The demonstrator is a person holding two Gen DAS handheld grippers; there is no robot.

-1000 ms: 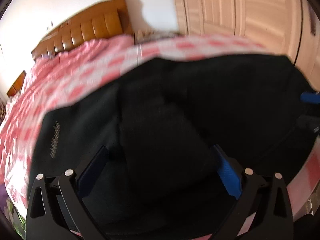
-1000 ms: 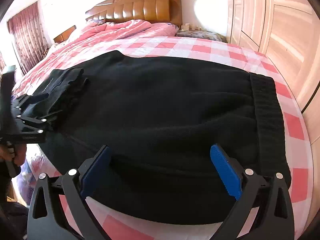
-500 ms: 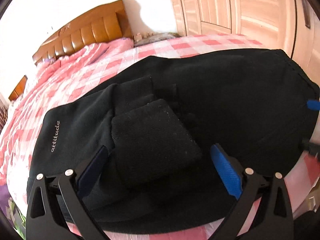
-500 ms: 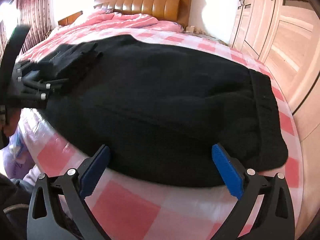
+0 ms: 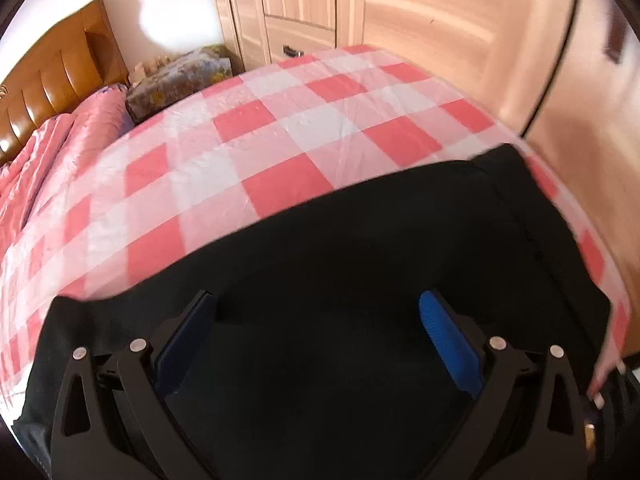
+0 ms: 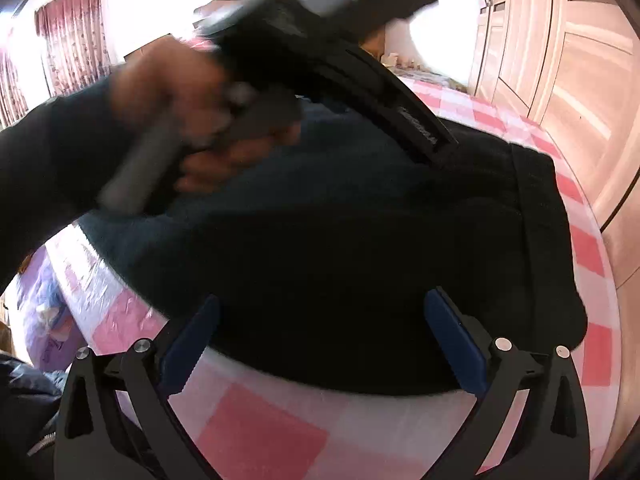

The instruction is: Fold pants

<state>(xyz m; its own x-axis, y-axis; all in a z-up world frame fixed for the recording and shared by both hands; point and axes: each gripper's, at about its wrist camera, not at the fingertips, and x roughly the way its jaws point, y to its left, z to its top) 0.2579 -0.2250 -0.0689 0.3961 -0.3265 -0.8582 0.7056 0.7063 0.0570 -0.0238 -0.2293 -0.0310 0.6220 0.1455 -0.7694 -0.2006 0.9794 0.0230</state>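
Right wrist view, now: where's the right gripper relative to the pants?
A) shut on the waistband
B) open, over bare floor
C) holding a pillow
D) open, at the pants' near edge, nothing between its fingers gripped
D: the right gripper stands wide open at the near edge of the black pants on the checked bed, its blue fingers apart and clamping nothing.

A bed with a pink-and-white checked cover (image 5: 304,128) fills the room. Its brown padded headboard (image 5: 52,80) stands far left against a white wall (image 5: 172,12). Pale wooden wardrobes (image 5: 400,12) line the right; reddish curtains (image 6: 72,36) hang far left.
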